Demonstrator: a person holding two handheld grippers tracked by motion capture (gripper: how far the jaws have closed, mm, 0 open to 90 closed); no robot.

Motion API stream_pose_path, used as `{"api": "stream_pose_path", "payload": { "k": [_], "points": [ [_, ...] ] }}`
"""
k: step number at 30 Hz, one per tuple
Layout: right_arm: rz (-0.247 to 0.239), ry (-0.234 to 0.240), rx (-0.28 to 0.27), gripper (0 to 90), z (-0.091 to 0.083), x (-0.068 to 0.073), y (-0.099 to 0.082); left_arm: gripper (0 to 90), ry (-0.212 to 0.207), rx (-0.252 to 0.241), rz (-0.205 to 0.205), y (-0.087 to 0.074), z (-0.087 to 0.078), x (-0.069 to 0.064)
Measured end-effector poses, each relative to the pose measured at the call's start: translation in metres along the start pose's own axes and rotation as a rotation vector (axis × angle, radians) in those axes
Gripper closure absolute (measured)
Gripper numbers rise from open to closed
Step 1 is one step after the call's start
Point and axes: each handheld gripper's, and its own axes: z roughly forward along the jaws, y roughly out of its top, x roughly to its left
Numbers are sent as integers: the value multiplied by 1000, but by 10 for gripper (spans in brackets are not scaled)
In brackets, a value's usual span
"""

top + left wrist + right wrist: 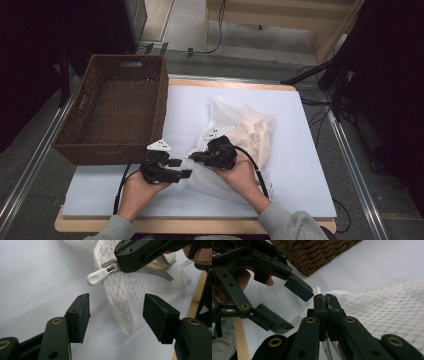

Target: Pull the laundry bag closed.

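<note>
A white mesh bag (247,131) lies on the white board. Its grey zipper ends in a white rubber pull (96,278) on a gold slider. My right gripper (196,157) is shut on the bag's zipper edge right behind the slider, and lifts that corner of mesh (127,296) off the board. In the right gripper view its jaws (325,299) pinch together on the fabric (387,312). My left gripper (116,307) stands open just short of the pull, pads apart, with nothing between them. From the high view the left gripper (181,169) sits close beside the right one.
A brown wicker basket (85,107) stands at the left edge of the board, close behind the left hand, and its wall (317,252) also appears in the right gripper view. The wooden table edge (200,226) runs along the front. Cables trail from both grippers.
</note>
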Motion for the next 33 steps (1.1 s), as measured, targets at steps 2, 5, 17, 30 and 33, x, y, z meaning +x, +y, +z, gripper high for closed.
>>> {"api": "stream_pose_path", "payload": {
  "k": [2, 5, 17, 30, 33],
  "points": [
    [6, 2, -2, 894, -2, 0, 0, 388, -2, -7, 1, 3, 3, 0],
    [4, 4, -10, 894, -4, 0, -1, 393, -6, 13, 12, 8, 10, 1],
    [16, -1, -23, 893, -13, 3, -8, 624, -58, 76, 79, 21, 28, 2],
    [16, -14, -33, 878, -19, 1, -13, 873, -90, 86, 92, 28, 30, -3],
    [8, -21, -34, 861, -21, 2, -12, 873, -85, 72, 86, 27, 29, -5]
  ]
}}
